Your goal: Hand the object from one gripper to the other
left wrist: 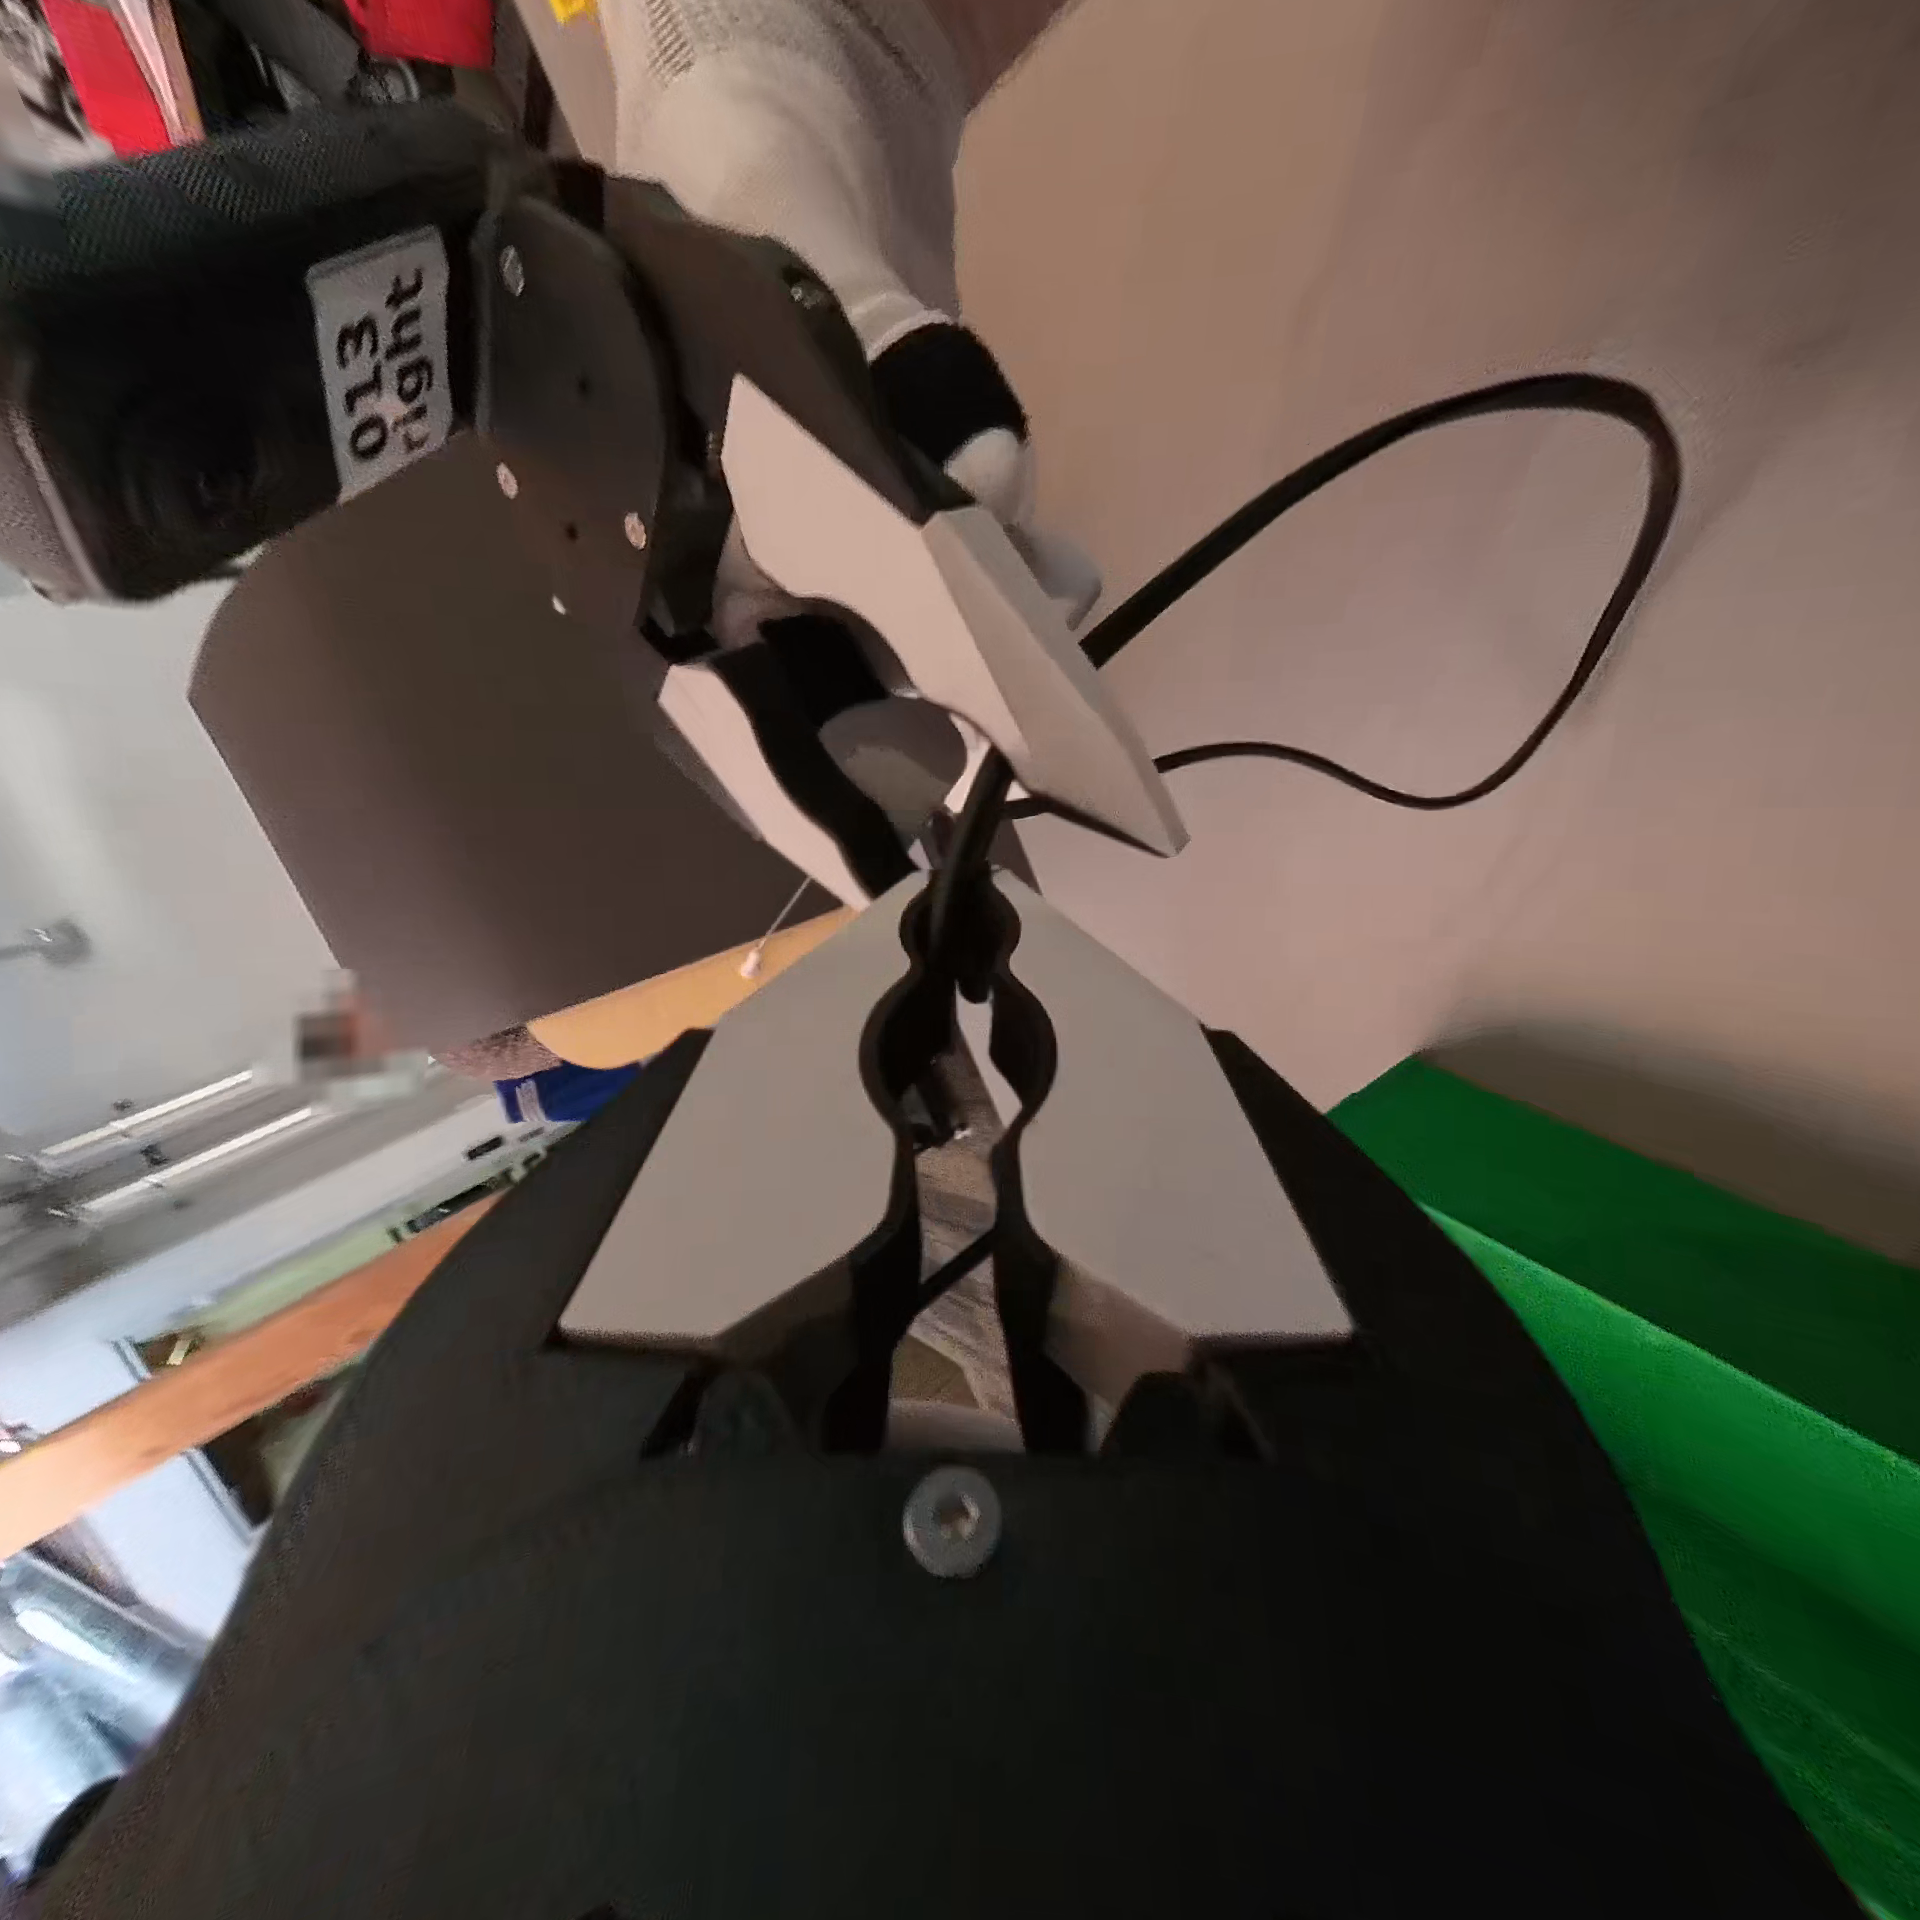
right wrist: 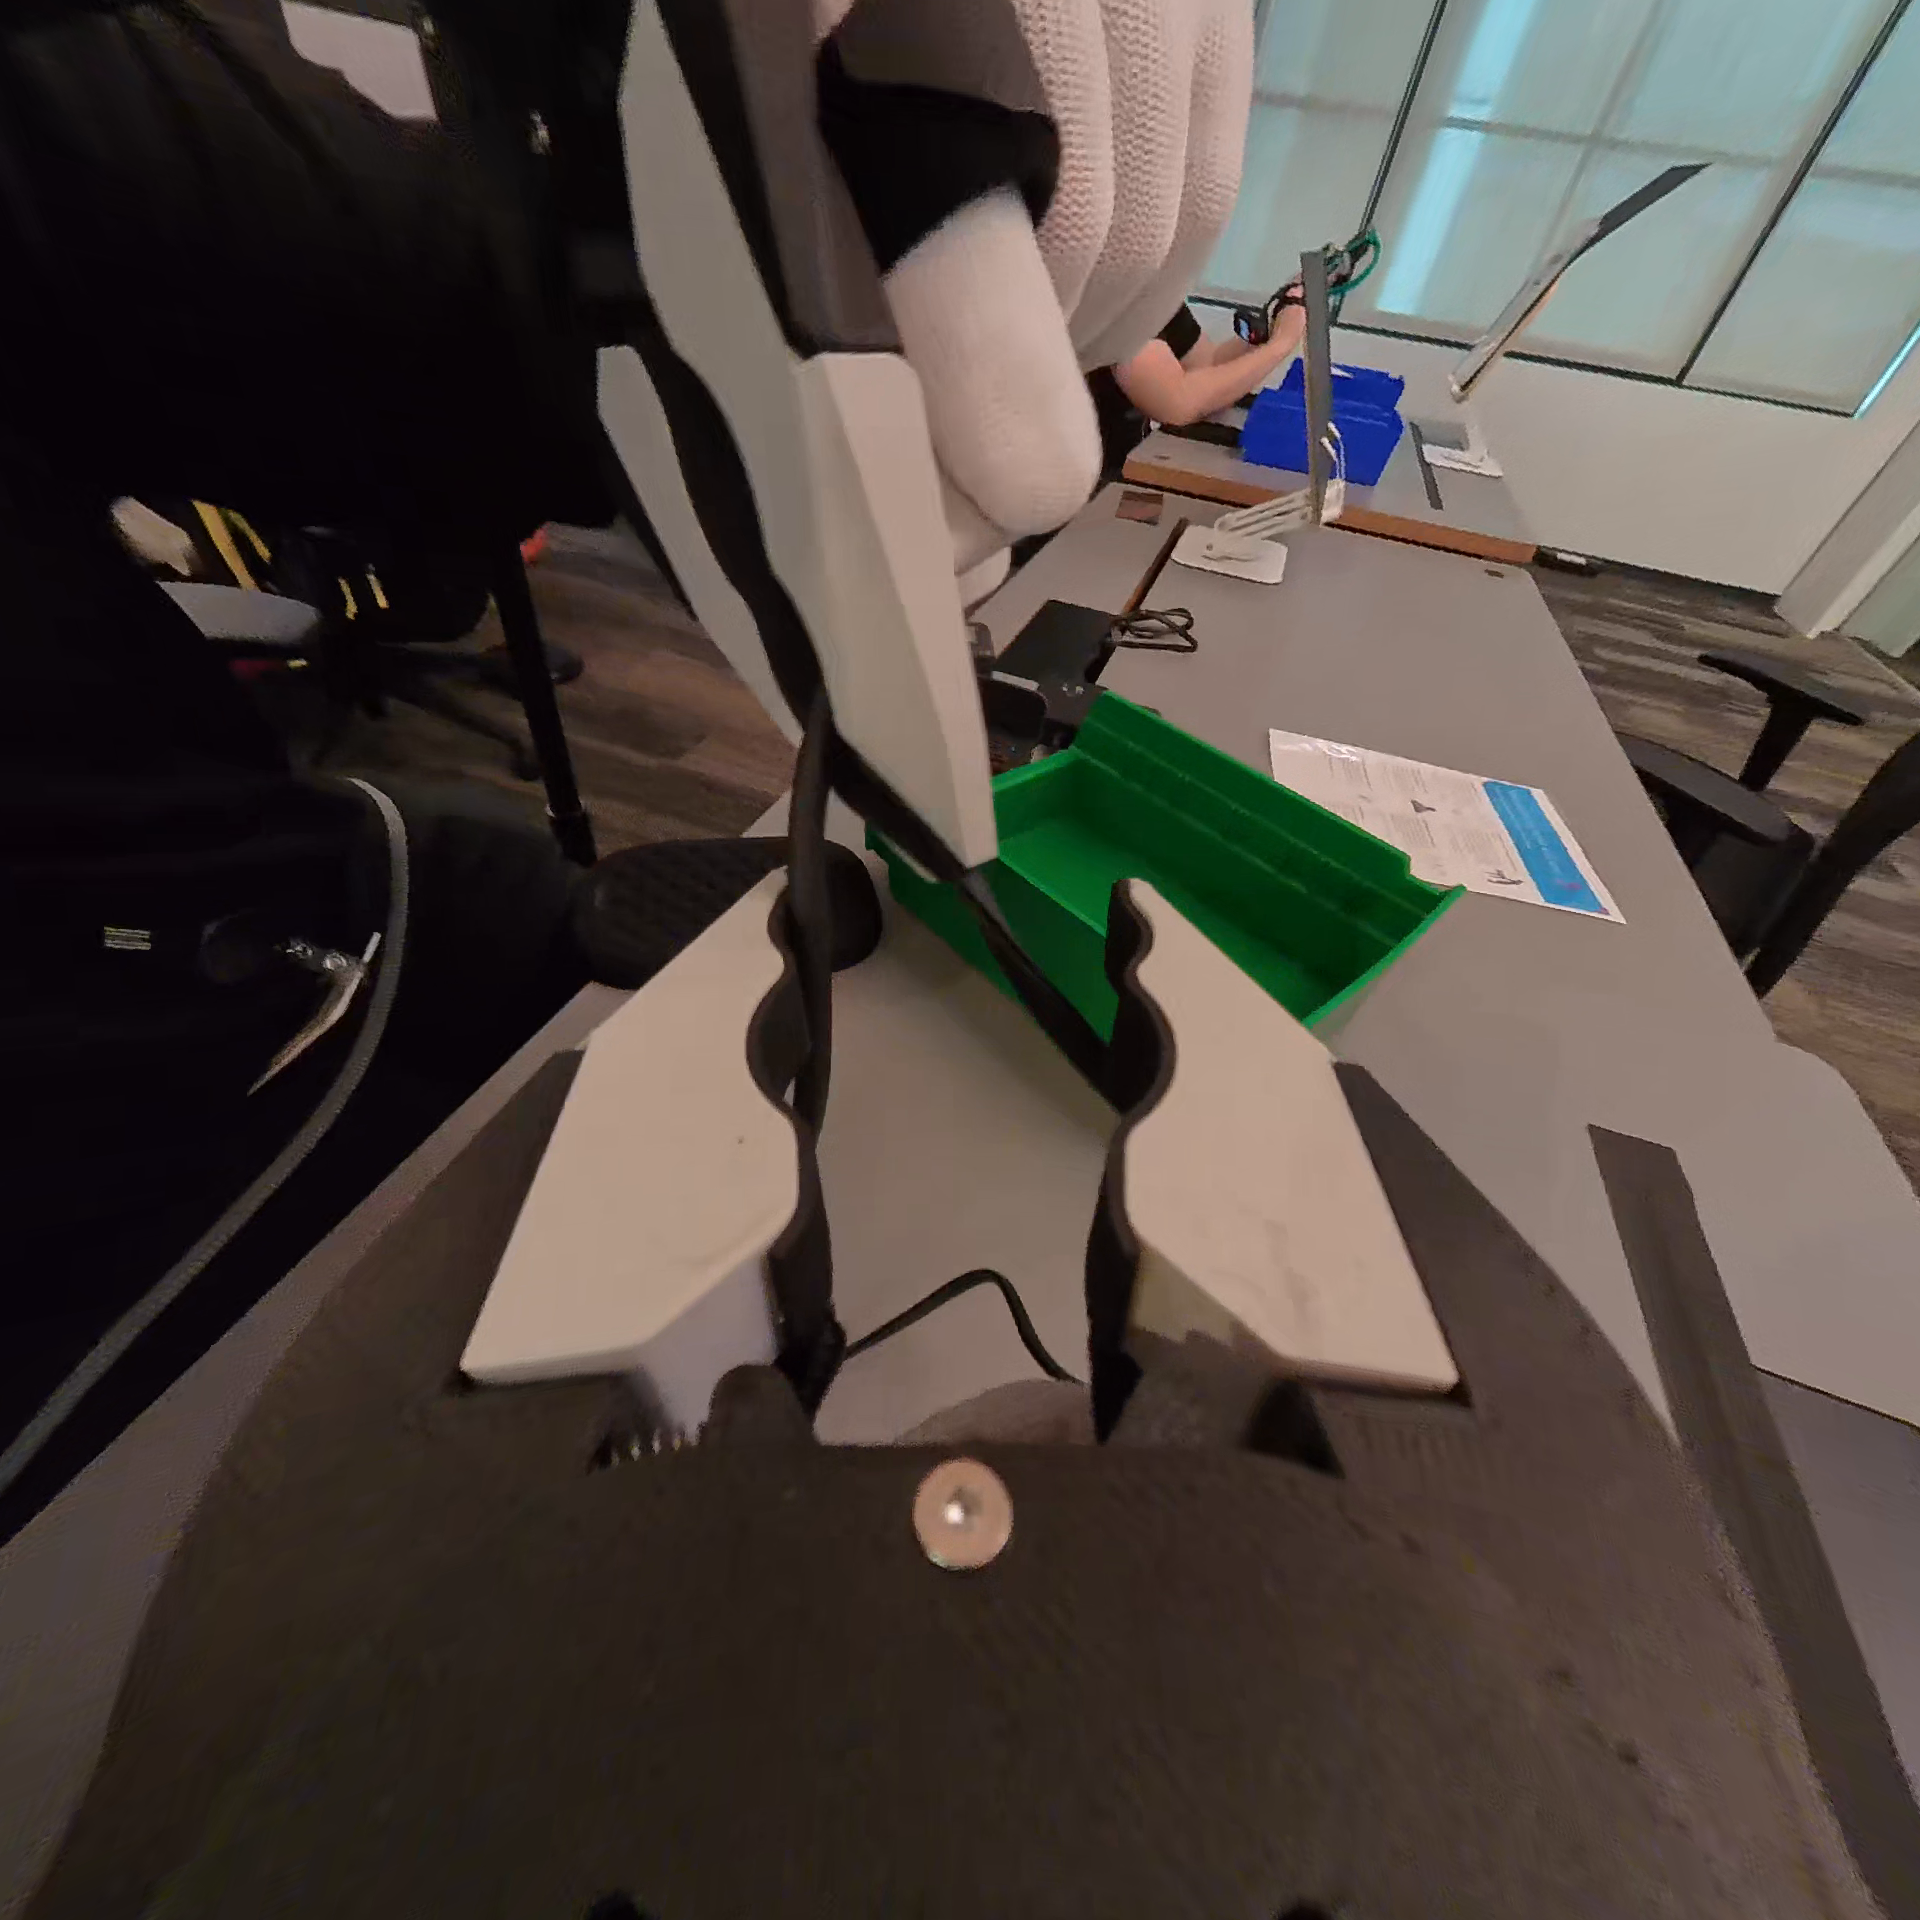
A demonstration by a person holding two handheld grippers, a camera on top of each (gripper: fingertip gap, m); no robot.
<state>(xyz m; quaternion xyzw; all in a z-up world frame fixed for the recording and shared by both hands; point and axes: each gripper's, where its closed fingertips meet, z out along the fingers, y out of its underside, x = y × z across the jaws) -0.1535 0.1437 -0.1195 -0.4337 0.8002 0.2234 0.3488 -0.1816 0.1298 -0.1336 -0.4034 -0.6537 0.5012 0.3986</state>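
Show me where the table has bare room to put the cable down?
Bare grey table lies right of the green bin, below the printed sheet. More lies beyond the sheet toward the white lamp base. Behind the bin it is crowded with black devices.

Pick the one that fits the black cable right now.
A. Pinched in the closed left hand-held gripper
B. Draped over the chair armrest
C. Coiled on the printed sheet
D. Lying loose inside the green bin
A: the left hand-held gripper is shut on the black cable, while the right hand-held gripper stands open around it.
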